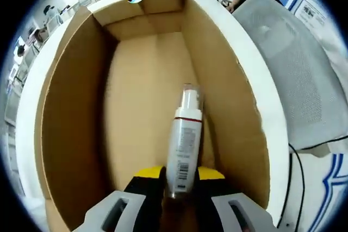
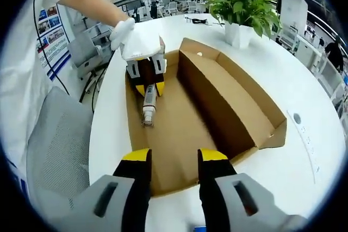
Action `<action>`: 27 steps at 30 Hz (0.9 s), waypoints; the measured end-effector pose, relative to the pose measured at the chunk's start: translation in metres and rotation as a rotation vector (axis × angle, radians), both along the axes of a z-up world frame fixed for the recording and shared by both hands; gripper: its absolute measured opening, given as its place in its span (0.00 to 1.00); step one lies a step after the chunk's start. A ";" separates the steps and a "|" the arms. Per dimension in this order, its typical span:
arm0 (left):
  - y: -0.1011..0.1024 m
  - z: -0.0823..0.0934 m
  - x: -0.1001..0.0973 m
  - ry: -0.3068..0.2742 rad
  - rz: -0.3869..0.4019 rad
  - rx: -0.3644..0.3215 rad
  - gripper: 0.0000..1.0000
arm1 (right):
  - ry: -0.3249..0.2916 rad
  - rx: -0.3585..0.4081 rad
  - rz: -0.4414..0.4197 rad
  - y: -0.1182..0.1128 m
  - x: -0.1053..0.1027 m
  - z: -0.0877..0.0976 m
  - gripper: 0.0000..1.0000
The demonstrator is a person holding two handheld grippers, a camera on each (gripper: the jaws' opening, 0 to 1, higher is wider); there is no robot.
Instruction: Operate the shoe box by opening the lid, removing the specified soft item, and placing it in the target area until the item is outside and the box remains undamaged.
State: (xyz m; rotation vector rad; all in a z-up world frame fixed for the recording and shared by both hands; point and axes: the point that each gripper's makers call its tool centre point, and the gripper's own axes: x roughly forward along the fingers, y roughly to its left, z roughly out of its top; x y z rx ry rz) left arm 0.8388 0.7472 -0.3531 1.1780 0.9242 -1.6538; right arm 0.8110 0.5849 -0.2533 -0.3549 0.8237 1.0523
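Brown cardboard everywhere: the shoe box (image 1: 136, 80) sat open on the white worktop (image 2: 261, 161), lid flap standing up along one side. The left hand-held gripper (image 1: 179, 180) was down inside the box, yellow-tipped jaws closed around a white pump bottle (image 1: 185, 145) lying on the box floor, nozzle pointing away from it. A gloved hand (image 2: 133, 39) was holding that one. The right hand-held gripper (image 2: 173, 161) hung at the box's near end, jaws apart, gripping nothing. A potted plant (image 2: 239, 9) stood further back on the worktop, and a grey mesh chair (image 2: 51, 139) was beside it.

Left gripper (image 2: 148, 88) clamping bottle (image 2: 148, 103)
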 end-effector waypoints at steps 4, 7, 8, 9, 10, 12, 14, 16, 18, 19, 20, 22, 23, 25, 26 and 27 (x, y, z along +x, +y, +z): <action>0.000 0.000 0.001 -0.010 -0.022 0.009 0.22 | 0.000 0.001 -0.004 -0.001 0.000 0.000 0.31; 0.000 0.000 0.002 -0.010 -0.032 0.006 0.21 | -0.002 0.003 -0.005 -0.001 0.000 0.002 0.30; 0.000 0.000 0.002 -0.007 -0.029 0.004 0.21 | -0.003 0.003 -0.005 -0.001 0.000 0.002 0.30; 0.000 0.000 0.002 -0.008 -0.030 -0.001 0.21 | -0.003 0.002 -0.005 -0.001 0.000 0.002 0.30; 0.000 0.000 0.002 -0.007 -0.030 -0.002 0.21 | -0.004 0.002 -0.005 -0.001 0.000 0.002 0.30; 0.000 0.000 0.003 -0.022 -0.043 -0.008 0.20 | -0.003 0.002 -0.005 0.000 -0.002 0.003 0.30; 0.000 0.000 0.004 -0.039 -0.045 -0.003 0.20 | -0.005 0.002 -0.004 0.000 -0.003 0.003 0.30; -0.001 0.002 0.003 -0.037 -0.040 -0.008 0.20 | -0.004 0.005 -0.005 0.000 -0.003 0.003 0.30; -0.001 0.003 0.002 -0.038 -0.037 -0.007 0.20 | -0.005 0.002 -0.003 0.000 -0.004 0.002 0.30; -0.001 0.003 0.003 -0.039 -0.035 -0.006 0.20 | -0.005 0.002 -0.003 -0.001 -0.004 0.002 0.31; 0.000 0.002 0.003 -0.039 -0.032 -0.005 0.19 | -0.005 0.003 -0.003 0.000 -0.004 0.002 0.31; 0.000 0.002 0.004 -0.045 -0.024 -0.007 0.19 | -0.006 0.004 -0.003 0.000 -0.006 0.004 0.31; 0.001 0.003 0.005 -0.048 -0.020 0.000 0.19 | -0.008 0.004 -0.003 0.000 -0.006 0.004 0.31; 0.002 0.002 0.005 -0.036 -0.004 0.008 0.18 | -0.010 0.007 -0.009 0.000 -0.006 0.005 0.31; 0.002 0.002 0.004 -0.028 0.007 0.015 0.18 | -0.010 0.007 -0.009 0.000 -0.007 0.005 0.31; 0.002 0.002 0.004 -0.028 0.004 0.014 0.18 | -0.011 0.005 -0.009 -0.001 -0.007 0.005 0.31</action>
